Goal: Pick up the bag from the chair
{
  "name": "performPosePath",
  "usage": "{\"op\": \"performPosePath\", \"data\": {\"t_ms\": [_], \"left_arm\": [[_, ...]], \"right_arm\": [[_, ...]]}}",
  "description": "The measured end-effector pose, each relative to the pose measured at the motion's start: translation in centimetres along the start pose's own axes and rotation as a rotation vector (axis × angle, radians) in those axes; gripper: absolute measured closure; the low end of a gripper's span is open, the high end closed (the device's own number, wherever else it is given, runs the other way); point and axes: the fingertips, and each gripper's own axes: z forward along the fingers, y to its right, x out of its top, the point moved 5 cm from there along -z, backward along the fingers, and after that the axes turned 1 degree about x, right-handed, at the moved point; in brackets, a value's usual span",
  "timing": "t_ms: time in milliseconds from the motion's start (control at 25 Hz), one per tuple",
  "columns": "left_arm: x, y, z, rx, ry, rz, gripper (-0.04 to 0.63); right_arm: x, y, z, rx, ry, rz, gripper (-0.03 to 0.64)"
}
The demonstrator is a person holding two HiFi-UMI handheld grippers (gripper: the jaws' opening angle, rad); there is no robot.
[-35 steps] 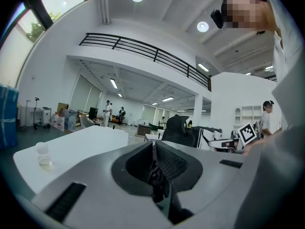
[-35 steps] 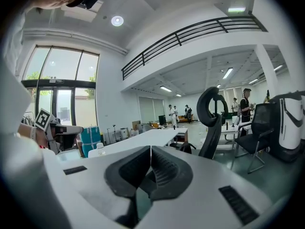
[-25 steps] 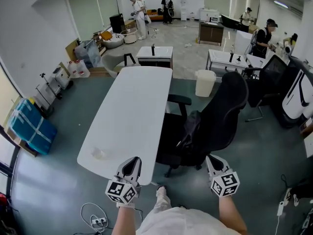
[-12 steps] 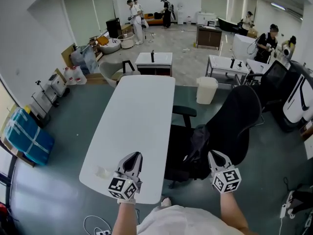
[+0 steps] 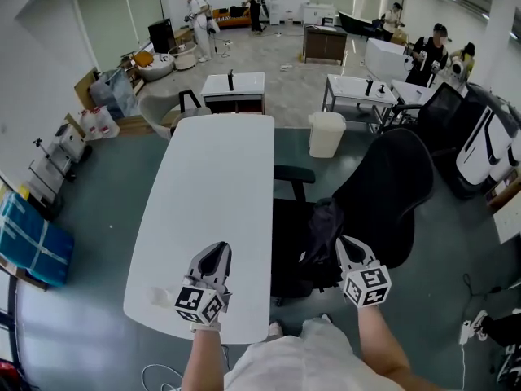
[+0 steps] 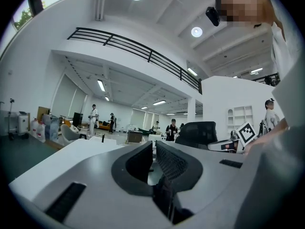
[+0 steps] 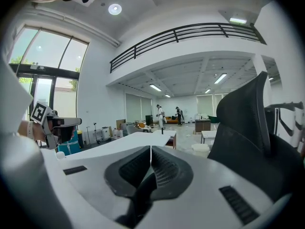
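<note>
Task's bag (image 5: 324,228) is slumped on the seat of the black office chair (image 5: 389,187), centre-right of the head view; it's dark on dark, so its outline is hard to read. Lower right, the right gripper (image 5: 348,246) has its jaws pressed together and empty, near the bag; contact unclear. Lower centre-left, the left gripper (image 5: 215,252) is over the white table (image 5: 213,169), jaws all but together with nothing between. The chair armrest (image 5: 293,172) sits between table and bag. There's a small white object (image 5: 156,295) on the table's near corner, a white bin (image 5: 326,133) above the chair, and a blue crate (image 5: 31,239) at far left.
</note>
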Motion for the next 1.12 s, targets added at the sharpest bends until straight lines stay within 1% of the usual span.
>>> {"op": "performPosePath", "data": {"t_ms": [120,320,720,760,800,840,960,1120], "left_arm": [[-0.3,-0.7,1.0,-0.009,-0.011,-0.005,0.552],[-1.0,-1.5,2.4,-0.008,-0.032,-0.018,0.552],[-3.0,-0.5,5.2,-0.015,-0.087,-0.03,0.552],[-3.2,-0.4,5.5,-0.013,-0.09,-0.032,0.552],[-3.4,-0.3,5.7,-0.012,-0.094,-0.035,0.552],[-3.6,-0.2,5.9,-0.011,-0.096,-0.038,0.552],[-3.9,0.0,6.5,-0.012,-0.104,-0.044,0.552],[-4.4,0.3,7.2,-0.013,-0.114,-0.051,0.552]], "right_arm": [[-0.5,0.7,1.1,-0.03,-0.019,0.018,0.597],[-2.2,1.5,2.8,-0.05,-0.073,0.033,0.597],[-6.7,4.3,5.2,-0.121,-0.167,0.088,0.595],[-7.2,4.6,5.4,-0.127,-0.178,0.092,0.589],[-7.7,4.8,5.7,-0.134,-0.188,0.095,0.553],[-8.1,5.1,5.9,-0.141,-0.198,0.1,0.504],[-9.4,5.7,6.6,-0.161,-0.228,0.119,0.489],[-11.2,6.4,7.5,-0.183,-0.279,0.138,0.443]]}}
